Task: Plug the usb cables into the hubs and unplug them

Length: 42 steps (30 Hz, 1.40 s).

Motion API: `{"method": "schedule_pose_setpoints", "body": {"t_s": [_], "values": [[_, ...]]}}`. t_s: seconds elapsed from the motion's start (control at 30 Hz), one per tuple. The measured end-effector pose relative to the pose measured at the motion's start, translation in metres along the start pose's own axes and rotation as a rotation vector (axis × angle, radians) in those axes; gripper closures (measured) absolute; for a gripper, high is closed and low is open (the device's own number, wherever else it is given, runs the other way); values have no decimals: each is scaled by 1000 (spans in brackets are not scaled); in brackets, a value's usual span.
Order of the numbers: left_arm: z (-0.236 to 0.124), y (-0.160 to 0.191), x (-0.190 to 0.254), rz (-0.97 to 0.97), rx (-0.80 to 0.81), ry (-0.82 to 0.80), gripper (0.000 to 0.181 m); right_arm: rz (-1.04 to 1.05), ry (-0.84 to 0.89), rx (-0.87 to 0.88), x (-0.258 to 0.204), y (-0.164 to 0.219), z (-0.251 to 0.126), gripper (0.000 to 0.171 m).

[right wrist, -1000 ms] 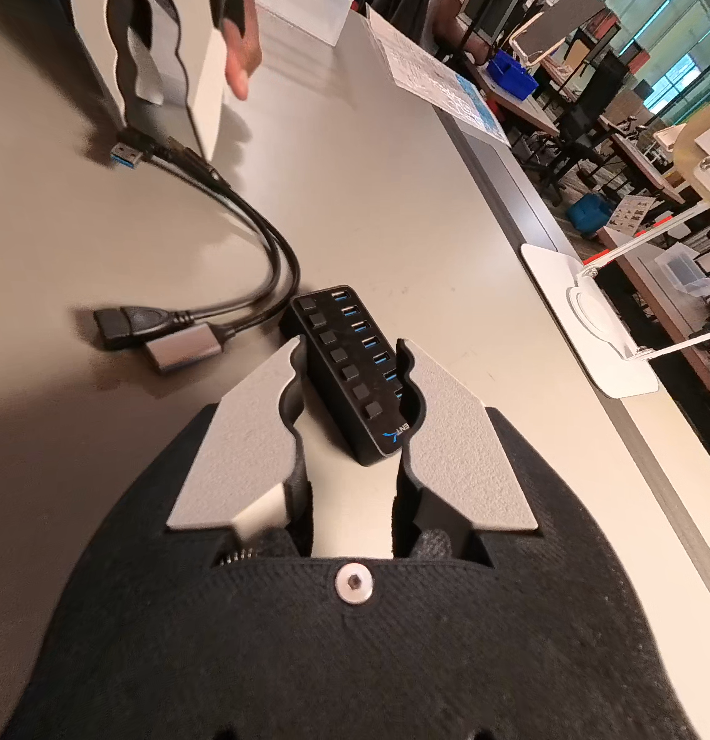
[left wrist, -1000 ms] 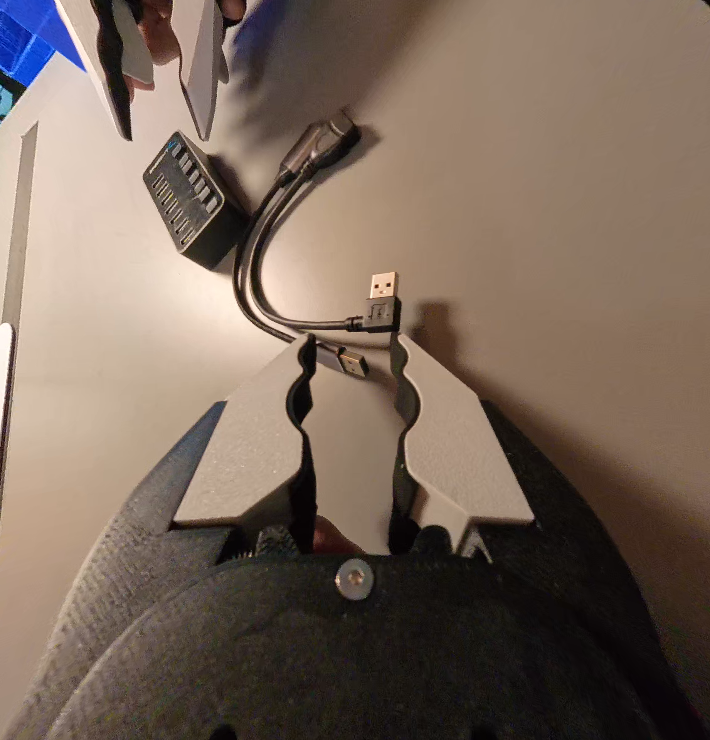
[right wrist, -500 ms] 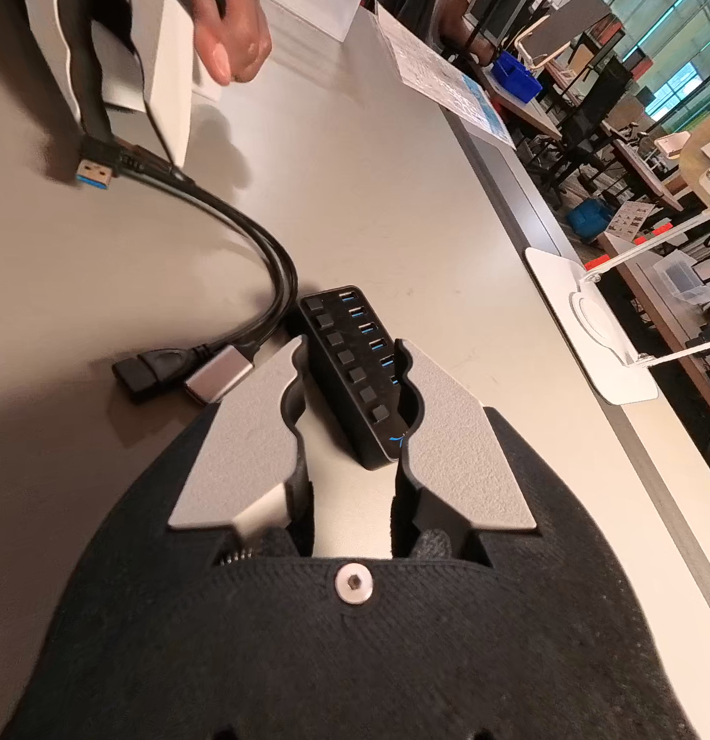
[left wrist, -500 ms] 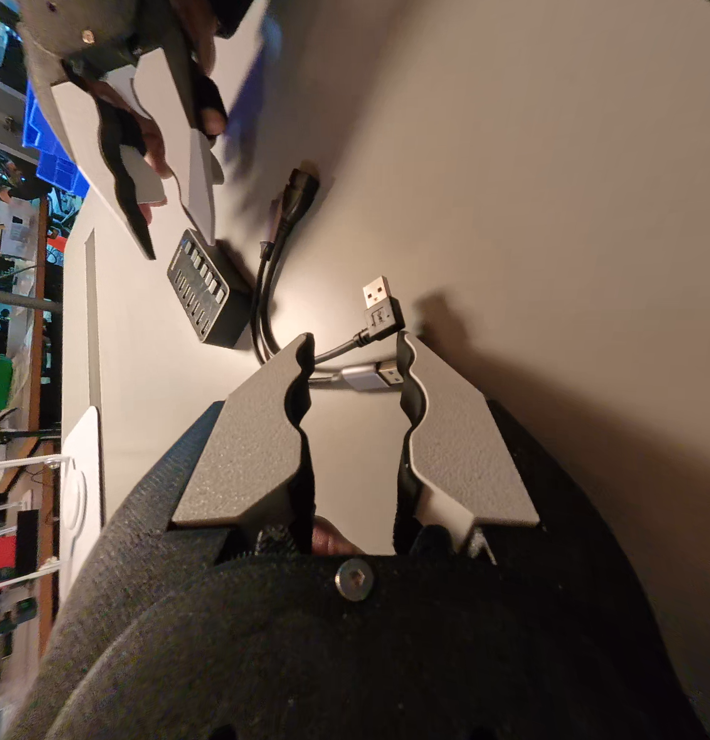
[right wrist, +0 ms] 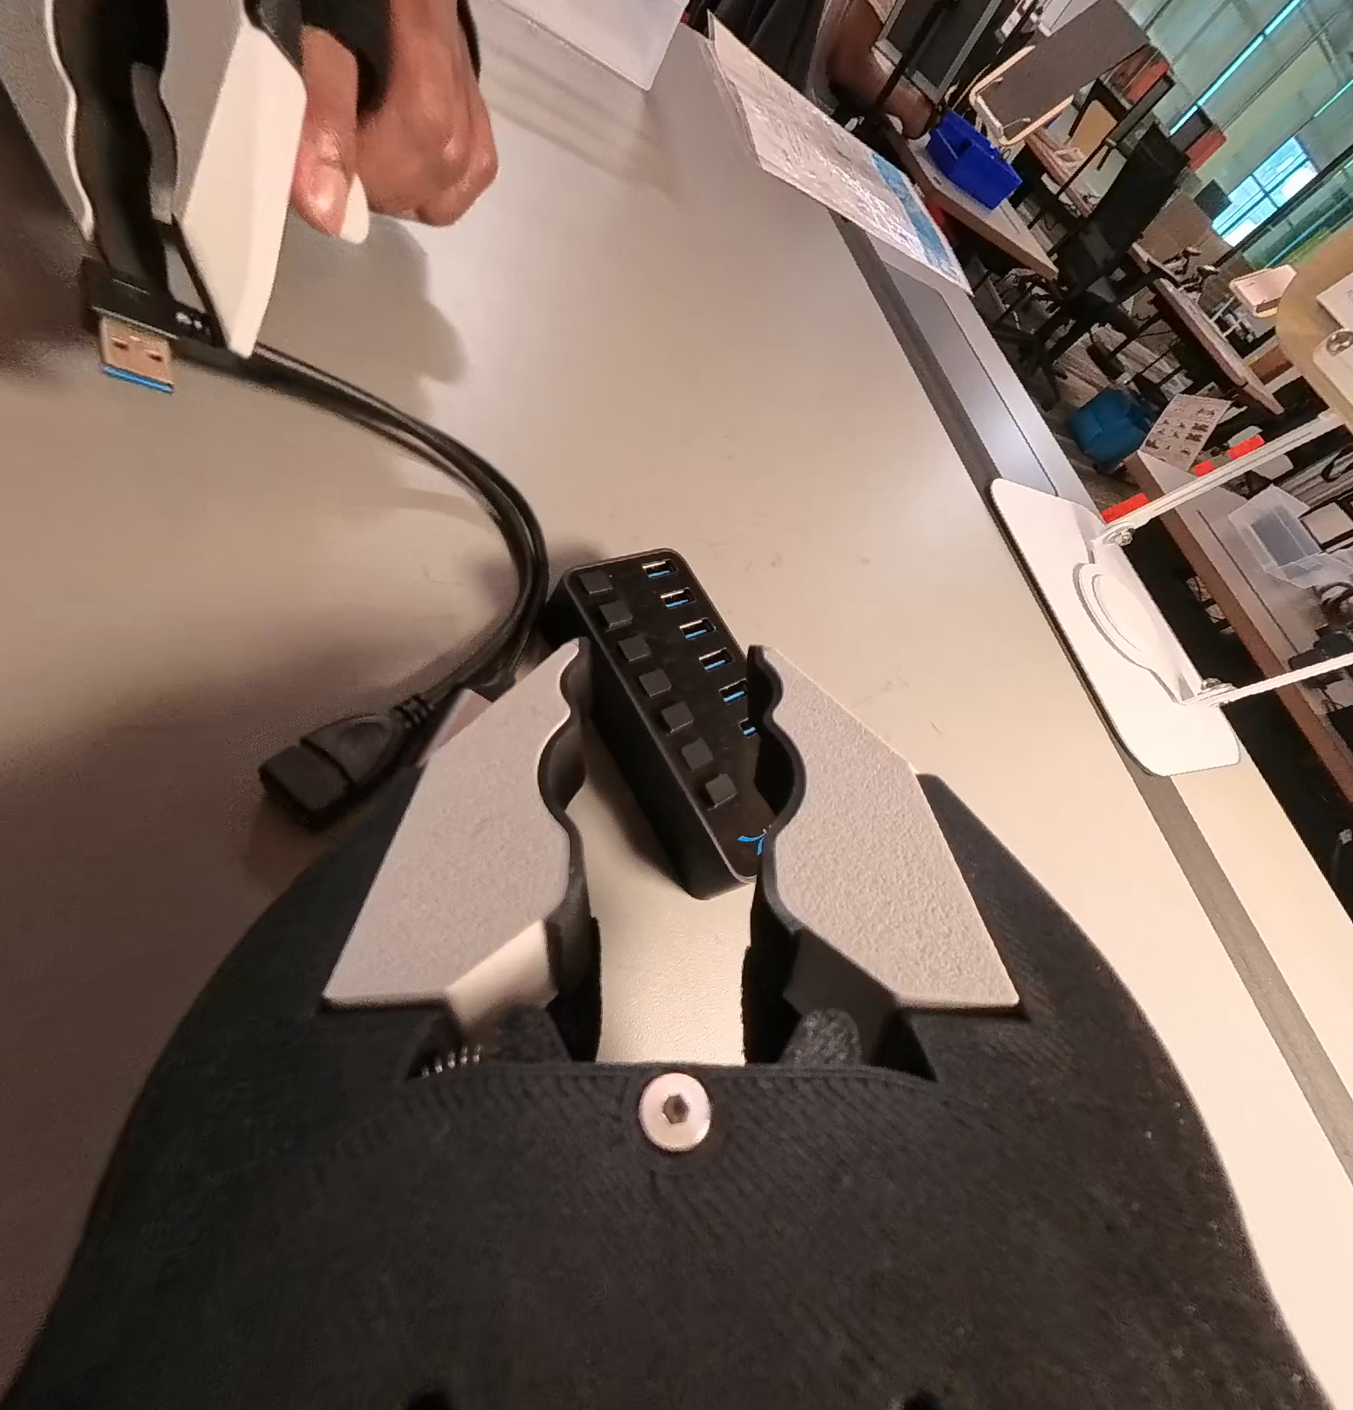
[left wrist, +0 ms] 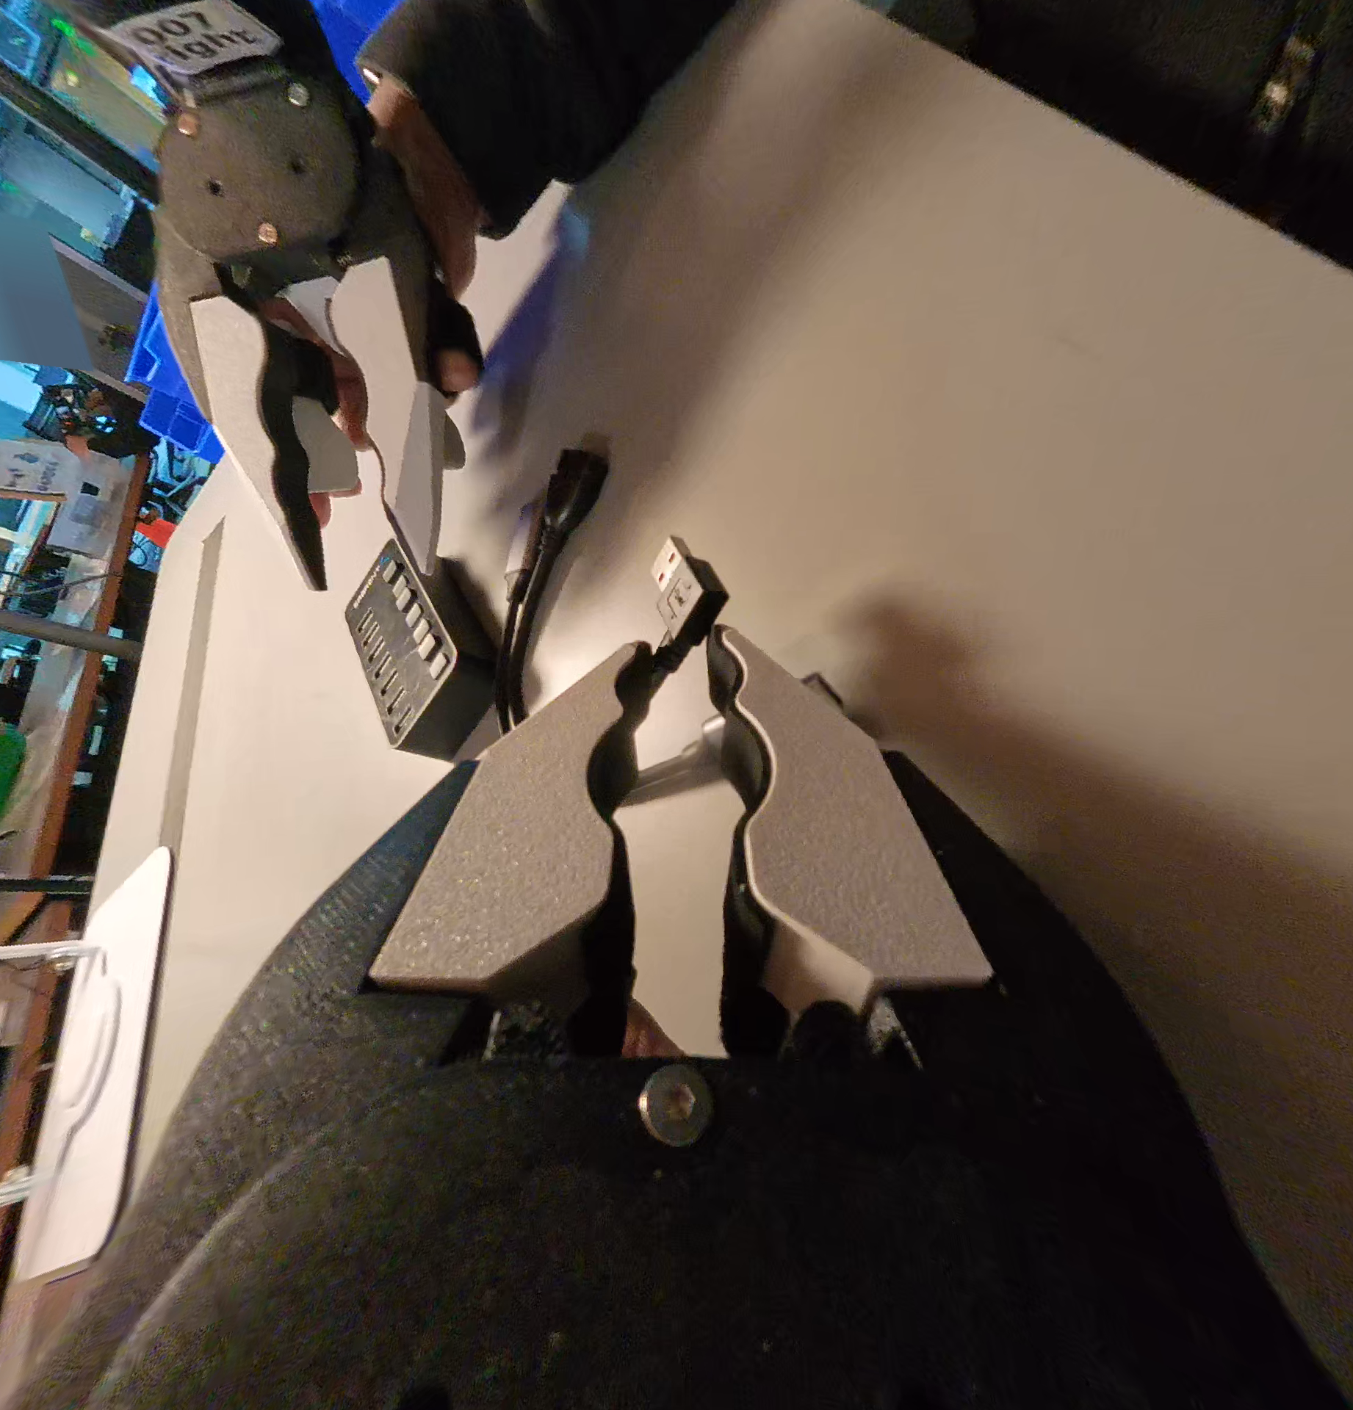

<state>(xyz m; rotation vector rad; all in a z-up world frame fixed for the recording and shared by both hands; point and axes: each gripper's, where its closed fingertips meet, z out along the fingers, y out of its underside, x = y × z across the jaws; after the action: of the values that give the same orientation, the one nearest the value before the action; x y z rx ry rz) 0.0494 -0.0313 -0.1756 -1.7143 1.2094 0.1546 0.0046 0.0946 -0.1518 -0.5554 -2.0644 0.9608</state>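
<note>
Up close, the black USB plug (left wrist: 685,591) has a right-angle moulded body and a bare metal tip with a blue tongue, seen in the right wrist view (right wrist: 138,355). The left gripper (left wrist: 677,648) is clenched on its cable just behind the plug body, holding the plug off the pale grey table (left wrist: 1040,381), tip pointing away from the gripper. Its fingers (left wrist: 826,824) are flat grey plates with a grainy finish and wavy inner edges, set in a coarse black printed body.

The hub (right wrist: 673,717) is a black rectangular block lying flat on the table, with a row of square buttons down one side and a row of blue-lined ports down the other. The right gripper (right wrist: 666,664) stands released, one finger on either side of the hub; whether they touch it cannot be told. In the left wrist view its tips hang just above the hub (left wrist: 402,648).

Two black cables (right wrist: 490,519) curve side by side past the hub's far end. One ends in a black socket (right wrist: 322,770) lying on the table beside the right gripper. A silver connector (left wrist: 677,767) lies on the table under the left gripper. A white stand base (right wrist: 1116,633) sits near the table edge.
</note>
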Motion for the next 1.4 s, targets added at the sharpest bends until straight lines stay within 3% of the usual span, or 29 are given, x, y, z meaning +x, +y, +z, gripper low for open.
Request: {"method": "schedule_pose_setpoints", "body": {"t_s": [0.13,0.4,0.7,0.87,1.03,1.33,1.4], "values": [[-1,-16,-15,-131,100,-38,166,-3,8,19,1,-5,-2,131],[-27,-45,-75,-609,406,-120,171,-30,44,106,1,-29,-9,135],[-13,-30,-118,-1114,564,-161,170,-19,61,213,-2,-54,-14,138],[8,-13,-127,-1396,545,-169,171,-36,114,233,4,-55,-15,138],[27,-18,-129,-1466,505,-176,170,-104,213,194,11,-52,-9,137],[35,-25,-130,-1400,486,-189,170,-121,240,165,15,-45,-7,152],[35,-27,-129,-1368,474,-187,162,-121,245,153,16,-43,-7,154]]}}
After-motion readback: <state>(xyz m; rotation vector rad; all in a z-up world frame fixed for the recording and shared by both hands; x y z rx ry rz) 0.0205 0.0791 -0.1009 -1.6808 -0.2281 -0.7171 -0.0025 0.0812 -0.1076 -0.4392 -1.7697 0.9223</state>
